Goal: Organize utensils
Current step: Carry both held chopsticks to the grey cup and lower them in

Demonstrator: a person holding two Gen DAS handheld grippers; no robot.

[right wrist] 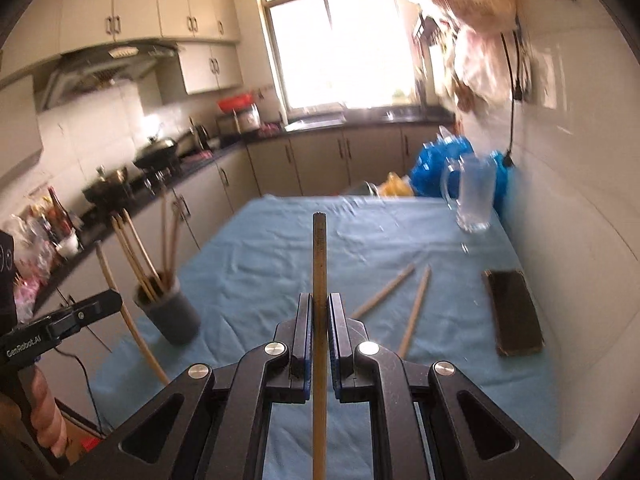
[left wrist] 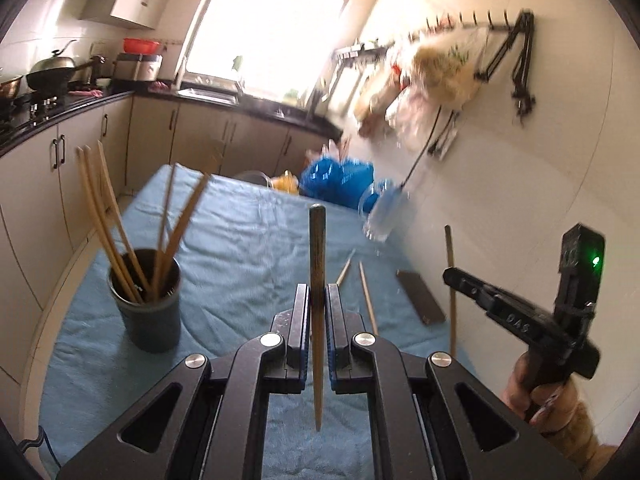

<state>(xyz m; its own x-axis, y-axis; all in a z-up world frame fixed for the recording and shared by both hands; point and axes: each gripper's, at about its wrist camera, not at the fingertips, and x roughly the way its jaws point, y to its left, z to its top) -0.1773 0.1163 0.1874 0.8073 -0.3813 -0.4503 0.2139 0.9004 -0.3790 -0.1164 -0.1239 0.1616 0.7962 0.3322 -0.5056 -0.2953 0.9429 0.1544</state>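
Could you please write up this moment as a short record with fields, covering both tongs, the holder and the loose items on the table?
left tongs: shut on a wooden chopstick, held upright
right tongs: shut on a second chopstick, also upright
holder: dark cup on the blue cloth, several chopsticks standing in it
loose on cloth: two chopsticks, lying apart from the cup
other items: glass mug by the wall; dark flat block near the right edge
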